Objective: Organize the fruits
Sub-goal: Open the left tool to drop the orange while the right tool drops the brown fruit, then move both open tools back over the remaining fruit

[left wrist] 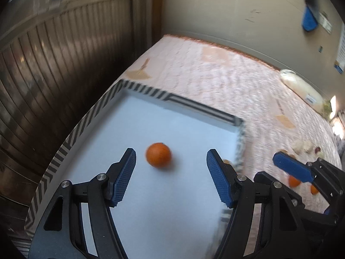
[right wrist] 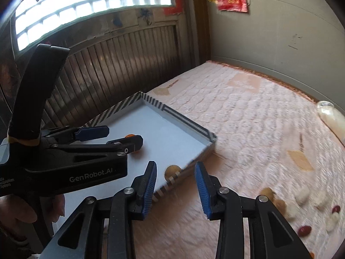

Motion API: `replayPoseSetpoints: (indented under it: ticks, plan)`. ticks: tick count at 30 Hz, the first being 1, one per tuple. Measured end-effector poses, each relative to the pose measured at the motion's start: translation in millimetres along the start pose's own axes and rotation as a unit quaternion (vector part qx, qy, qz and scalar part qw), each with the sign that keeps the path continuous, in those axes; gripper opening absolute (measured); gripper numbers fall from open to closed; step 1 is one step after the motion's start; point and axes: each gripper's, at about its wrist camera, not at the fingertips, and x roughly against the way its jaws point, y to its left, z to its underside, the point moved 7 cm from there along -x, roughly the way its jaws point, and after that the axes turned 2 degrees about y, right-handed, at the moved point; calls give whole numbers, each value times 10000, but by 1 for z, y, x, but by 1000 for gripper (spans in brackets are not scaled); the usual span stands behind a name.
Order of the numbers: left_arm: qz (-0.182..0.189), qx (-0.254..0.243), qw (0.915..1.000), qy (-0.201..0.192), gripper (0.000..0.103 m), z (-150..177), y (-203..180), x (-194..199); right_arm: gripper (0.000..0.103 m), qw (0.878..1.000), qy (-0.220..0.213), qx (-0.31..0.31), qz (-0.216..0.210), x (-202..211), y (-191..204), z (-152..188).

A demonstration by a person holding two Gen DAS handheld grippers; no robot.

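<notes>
Tilting downward over a shallow tray (left wrist: 71, 133), the left gripper (left wrist: 171, 168) is holding its blue pads wide apart with nothing pressed between them. An orange (left wrist: 159, 155) is lying on the tray's pale floor just beyond the fingertips, apart from both pads. The right gripper (right wrist: 175, 185) is hanging beside the tray's near corner, its jaws standing partly apart and empty, and a small brownish fruit (right wrist: 172, 170) is showing between them against the striped wall. In the right wrist view a hand (right wrist: 25, 213) is gripping the left tool's black handle, and that tool is blocking most of the orange.

Two more oranges (left wrist: 294, 181) are sitting on the pink quilted cloth (left wrist: 215, 75) outside the tray, partly hidden behind the right gripper's finger. Pale pieces and red fruits (right wrist: 304, 229) are scattered farther right on the cloth. A dark slatted wooden wall (right wrist: 120, 64) is standing behind the tray, a bright window (right wrist: 94, 2) above it.
</notes>
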Motion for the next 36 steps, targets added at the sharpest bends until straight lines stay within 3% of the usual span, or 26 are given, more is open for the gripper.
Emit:
replayPoseSetpoints:
  ticks: [17, 30, 36]
  plan:
    - [610, -897, 9941, -64, 69, 43, -112, 25, 41, 9910, 25, -806, 1073, 85, -86, 79]
    - [807, -1084, 9908, 119, 69, 62, -141, 11, 42, 9817, 130, -1191, 1481, 110, -128, 121]
    - [968, -1186, 9880, 217, 69, 68, -152, 3, 48, 9773, 140, -1319, 1652, 115, -141, 133]
